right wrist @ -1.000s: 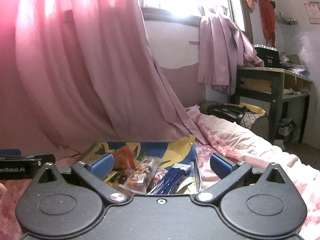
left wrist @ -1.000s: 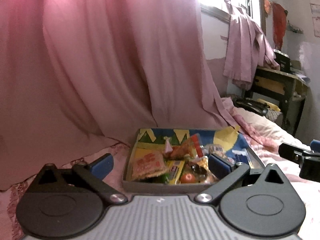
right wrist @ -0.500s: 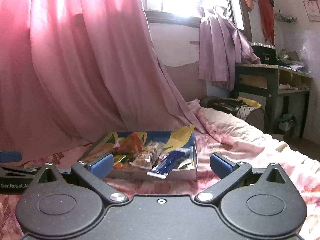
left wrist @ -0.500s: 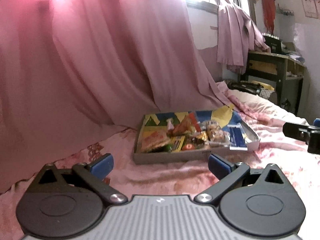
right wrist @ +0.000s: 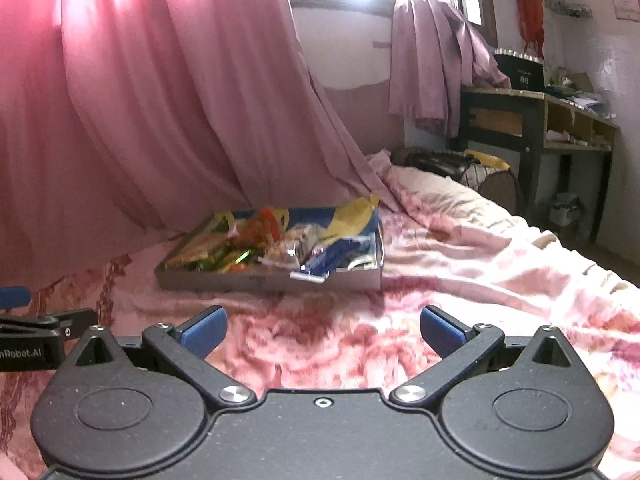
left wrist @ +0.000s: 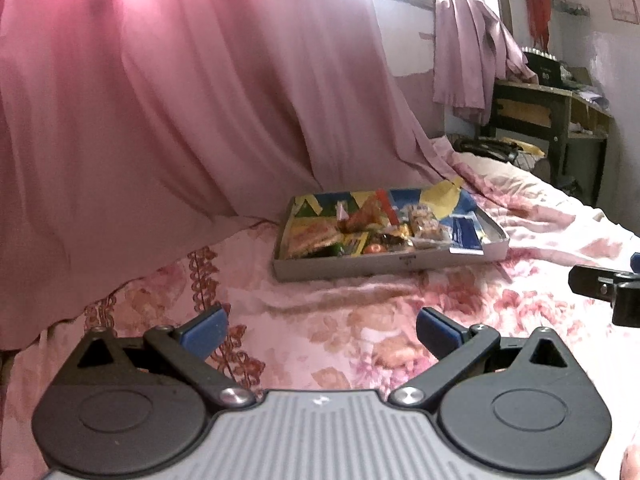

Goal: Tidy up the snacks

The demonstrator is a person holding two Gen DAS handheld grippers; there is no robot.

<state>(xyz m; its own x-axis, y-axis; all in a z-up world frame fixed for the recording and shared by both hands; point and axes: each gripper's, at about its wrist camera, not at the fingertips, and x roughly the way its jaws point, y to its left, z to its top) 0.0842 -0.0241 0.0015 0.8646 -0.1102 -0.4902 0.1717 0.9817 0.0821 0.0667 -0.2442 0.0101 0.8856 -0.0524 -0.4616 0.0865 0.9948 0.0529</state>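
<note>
left gripper (left wrist: 320, 326) is hovering low over the bed (left wrist: 360, 320), fingers spread apart, gripping nothing. ahead of it a shallow grey tray (left wrist: 384, 266) is sitting on the floral bedspread, near the pink curtain (left wrist: 180, 120), well apart from both grippers. snack packets (left wrist: 360, 228) are lying crowded inside the tray, a blue packet (right wrist: 328, 258) sticking over its front edge. right gripper (right wrist: 322, 326) is hanging beside the left one, fingers likewise wide apart and empty.
</note>
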